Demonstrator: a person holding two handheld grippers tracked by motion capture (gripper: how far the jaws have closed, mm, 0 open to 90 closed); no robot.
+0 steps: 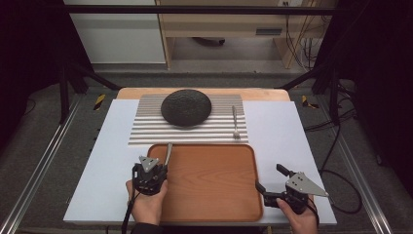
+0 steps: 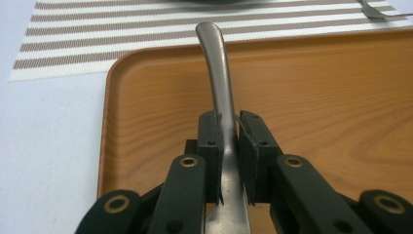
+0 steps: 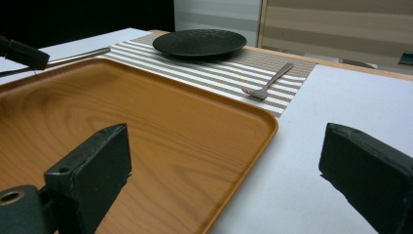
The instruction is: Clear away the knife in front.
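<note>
Left tool (image 2: 229,161) clamps a utensil handle (image 2: 217,73); right tool (image 3: 229,175) gapes astride tray edge (image 3: 253,151).

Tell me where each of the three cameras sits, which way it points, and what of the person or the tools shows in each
High view: above the person's side, looking forward and down on the wooden tray, striped placemat, black plate and fork; both hands and tools show.
Left gripper view: on the left tool, looking along its jaws, shut on a metal utensil handle over the tray.
Right gripper view: on the right tool, jaws open at the tray's right edge, facing the plate.
Shared: the tray, placemat and fork appear in all three.
</note>
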